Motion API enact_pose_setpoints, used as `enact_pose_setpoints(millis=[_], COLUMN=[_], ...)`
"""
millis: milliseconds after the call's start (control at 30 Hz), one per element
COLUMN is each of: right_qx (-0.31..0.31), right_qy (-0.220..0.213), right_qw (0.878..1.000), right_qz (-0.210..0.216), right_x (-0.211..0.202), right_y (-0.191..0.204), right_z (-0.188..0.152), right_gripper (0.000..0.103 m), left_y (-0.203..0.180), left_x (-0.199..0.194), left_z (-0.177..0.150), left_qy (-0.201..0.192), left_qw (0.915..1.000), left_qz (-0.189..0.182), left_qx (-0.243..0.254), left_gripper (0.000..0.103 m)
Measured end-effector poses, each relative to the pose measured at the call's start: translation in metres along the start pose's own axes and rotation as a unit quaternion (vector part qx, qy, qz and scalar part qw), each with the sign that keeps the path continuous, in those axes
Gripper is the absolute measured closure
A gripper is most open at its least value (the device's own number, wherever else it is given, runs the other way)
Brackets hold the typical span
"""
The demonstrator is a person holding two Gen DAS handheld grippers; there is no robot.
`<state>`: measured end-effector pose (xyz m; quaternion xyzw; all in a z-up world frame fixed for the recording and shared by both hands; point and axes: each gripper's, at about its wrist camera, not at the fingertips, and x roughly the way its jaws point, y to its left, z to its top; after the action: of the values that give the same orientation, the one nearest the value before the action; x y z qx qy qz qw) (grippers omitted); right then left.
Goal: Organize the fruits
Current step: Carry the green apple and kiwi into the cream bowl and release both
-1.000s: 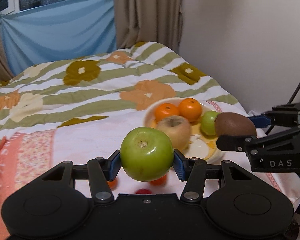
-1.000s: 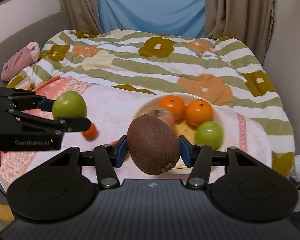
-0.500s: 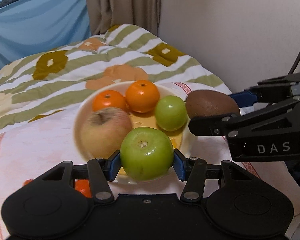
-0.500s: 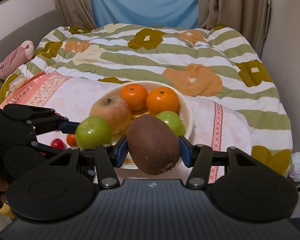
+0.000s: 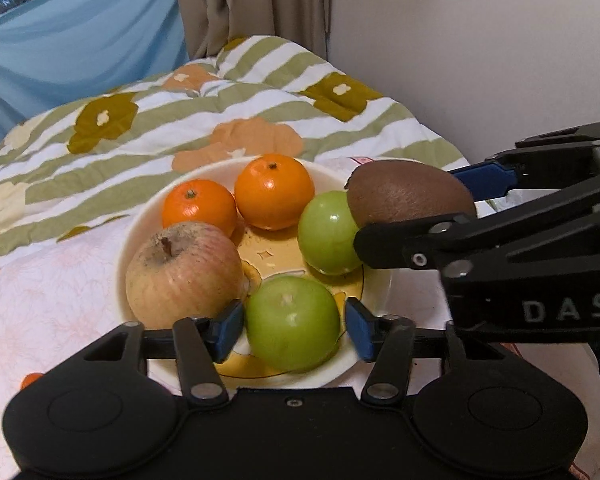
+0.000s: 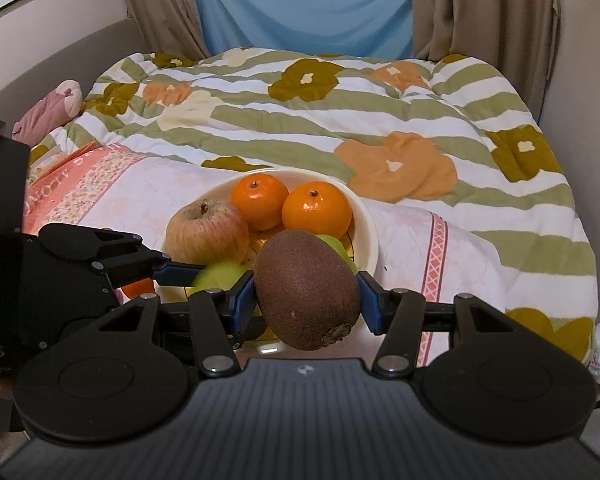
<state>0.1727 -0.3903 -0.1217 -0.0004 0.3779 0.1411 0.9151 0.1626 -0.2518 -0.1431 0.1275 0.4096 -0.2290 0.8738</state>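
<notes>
A cream plate [image 5: 380, 284] on the bed holds a red-yellow apple [image 5: 182, 274], two oranges [image 5: 274, 194] and a small green apple [image 5: 326, 234]. My left gripper [image 5: 294, 326] is open around a green apple [image 5: 294, 322] that rests on the plate's near side; small gaps show beside both blue pads. My right gripper [image 6: 306, 300] is shut on a brown kiwi [image 6: 306, 288] and holds it above the plate's right rim; the kiwi also shows in the left wrist view [image 5: 408, 198]. The plate shows in the right wrist view [image 6: 364, 216].
The plate sits on a pink-white cloth [image 6: 136, 192] over a floral striped quilt [image 6: 340, 120]. A small orange-red fruit [image 5: 30, 380] lies on the cloth left of the plate. A wall stands close on the right, curtains behind the bed.
Both grippers moved in over the plate. The left gripper lowered the green apple onto the plate and its jaws opened off it. The right gripper keeps the kiwi.
</notes>
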Motion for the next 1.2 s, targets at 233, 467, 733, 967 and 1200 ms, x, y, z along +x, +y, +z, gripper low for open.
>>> enact_pose_setpoints(millis=[233, 467, 733, 967, 1200], right_qx=[-0.016, -0.041, -0.049, -0.034, -0.004], right_qy=[-0.004, -0.007, -0.007, -0.004, -0.014], right_qw=[1.000, 0.999, 0.999, 0.999, 1.000], right_qz=[0.007, 0.015, 0.019, 0.015, 0.018], right_x=[0.007, 0.018, 0.041, 0.065, 0.074], right_y=[0.003, 0.017, 0.033, 0.038, 0.024], right_z=[0.008, 0.022, 0.040, 0.041, 0.035], right_gripper=[0.035, 0.035, 0.035, 0.035, 0.033], left_y=[-0.001, 0.007, 0.031, 0.055, 0.063], left_x=[-0.010, -0.034, -0.055, -0.062, -0.065], left_z=[-0.002, -0.011, -0.025, -0.036, -0.046], left_qy=[-0.007, -0.020, -0.049, -0.039, -0.031], left_qw=[0.9999, 0.9996, 0.9954, 0.9919, 0.9904], left_qz=[0.004, 0.022, 0.076, 0.103, 0.111], left_qx=[0.006, 0.000, -0.029, -0.063, -0.076], left_gripper=[0.027, 0.024, 0.018, 0.018, 0.018])
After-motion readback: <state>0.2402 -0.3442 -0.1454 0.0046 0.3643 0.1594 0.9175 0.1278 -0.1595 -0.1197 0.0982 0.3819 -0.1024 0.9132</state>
